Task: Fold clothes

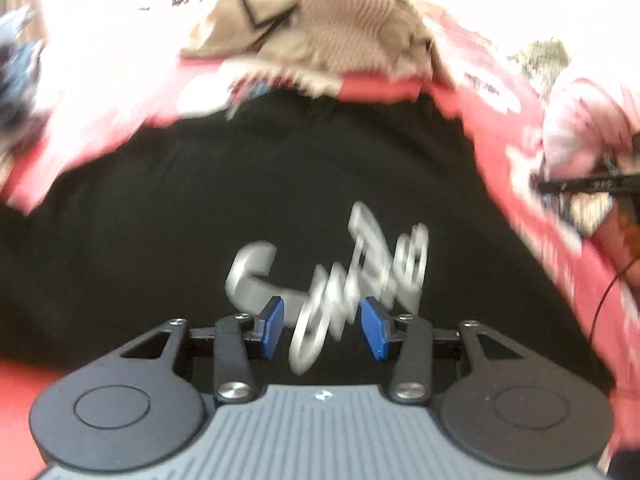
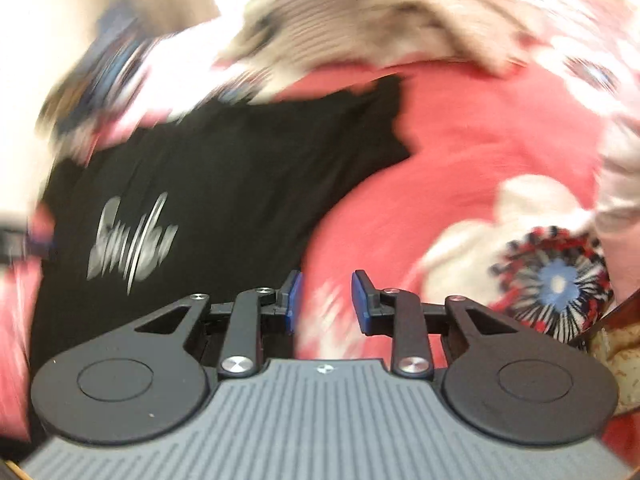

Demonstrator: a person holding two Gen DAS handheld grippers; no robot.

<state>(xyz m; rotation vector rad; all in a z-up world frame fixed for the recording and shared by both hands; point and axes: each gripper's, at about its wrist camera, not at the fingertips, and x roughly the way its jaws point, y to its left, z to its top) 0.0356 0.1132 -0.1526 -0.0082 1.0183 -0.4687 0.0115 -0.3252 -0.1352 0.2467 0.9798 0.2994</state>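
A black T-shirt (image 1: 248,184) with silver script lettering (image 1: 332,280) lies spread on a red flowered bedspread (image 1: 520,128). My left gripper (image 1: 322,326) hovers over the lettering, its blue pads apart with nothing between them. In the right wrist view the black T-shirt (image 2: 224,200) lies to the left, and my right gripper (image 2: 326,300) stands open over the red bedspread (image 2: 460,140) just past the shirt's right edge, holding nothing. Both views are blurred by motion.
A beige knitted garment (image 1: 320,24) lies heaped beyond the shirt, also seen as the beige garment (image 2: 360,20). A dark thin object (image 1: 588,184) pokes in at the right edge. A red, white and blue flower print (image 2: 556,280) marks the bedspread at the right.
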